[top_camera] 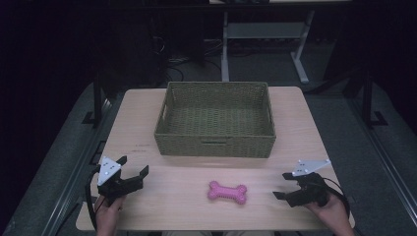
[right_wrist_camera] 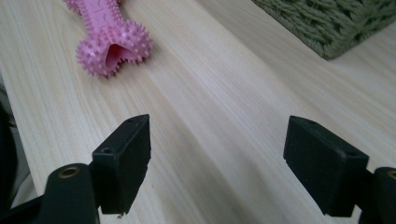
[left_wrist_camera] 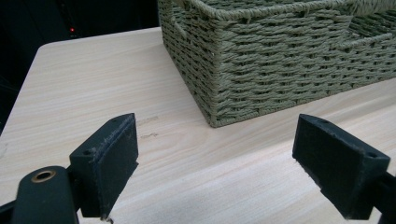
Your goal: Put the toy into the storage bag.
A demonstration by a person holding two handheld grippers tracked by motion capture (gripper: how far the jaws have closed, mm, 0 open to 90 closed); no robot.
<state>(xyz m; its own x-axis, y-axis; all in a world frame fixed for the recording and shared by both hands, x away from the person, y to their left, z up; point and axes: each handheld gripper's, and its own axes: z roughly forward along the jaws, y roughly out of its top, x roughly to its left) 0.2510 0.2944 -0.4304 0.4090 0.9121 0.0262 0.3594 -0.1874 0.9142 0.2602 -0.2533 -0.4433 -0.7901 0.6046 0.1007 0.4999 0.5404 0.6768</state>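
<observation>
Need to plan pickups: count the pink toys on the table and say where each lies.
1: a pink spiky rubber bone toy lies on the light wooden table, in front of the green woven basket, apart from it. The basket looks empty.

A woven green basket [top_camera: 215, 140] stands at the middle of the table's [top_camera: 142, 128] far edge. Beyond that edge, white desk legs [top_camera: 224, 54] rise from the dark floor.

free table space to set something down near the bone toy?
Bare wood between the left tool and pink bone toy, and between toy and right tool. Narrow strips flank the basket. Tightest: the gap from basket front to toy.
</observation>
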